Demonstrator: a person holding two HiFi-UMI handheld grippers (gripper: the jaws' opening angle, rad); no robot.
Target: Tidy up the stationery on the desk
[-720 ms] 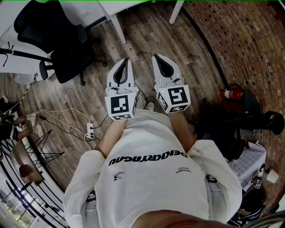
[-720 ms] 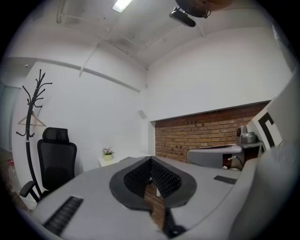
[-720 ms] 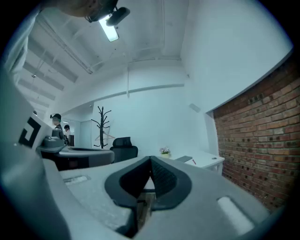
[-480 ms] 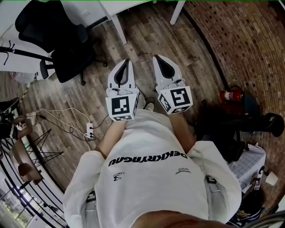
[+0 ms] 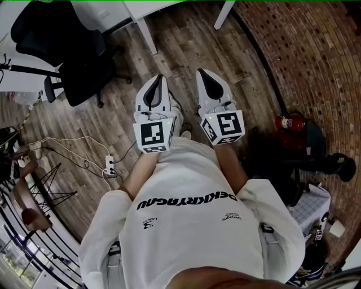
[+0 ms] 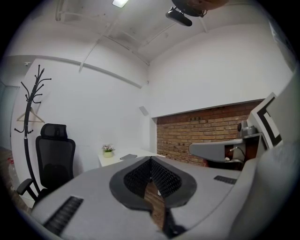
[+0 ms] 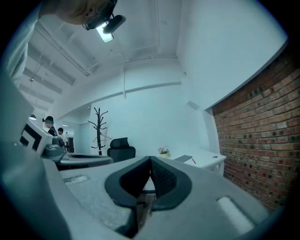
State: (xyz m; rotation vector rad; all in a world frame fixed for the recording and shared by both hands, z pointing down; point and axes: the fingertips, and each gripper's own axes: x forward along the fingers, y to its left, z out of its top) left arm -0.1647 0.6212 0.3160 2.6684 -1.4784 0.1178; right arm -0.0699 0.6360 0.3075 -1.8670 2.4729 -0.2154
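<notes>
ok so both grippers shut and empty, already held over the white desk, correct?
Not over the desk. In the head view the left gripper and right gripper are held over the wood floor, and the white desk stands further ahead. Shut and empty is right: each gripper view shows its jaws together with nothing between.

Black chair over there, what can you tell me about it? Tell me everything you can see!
The black chair is an office chair with a tall back, a headrest on top, armrests and a base of spread legs. Its back looks like dark mesh or fabric. It stands upright on the wooden floor, beside the white desk and near the coat rack. Nobody sits in it, and nothing seems to lie on it.
</notes>
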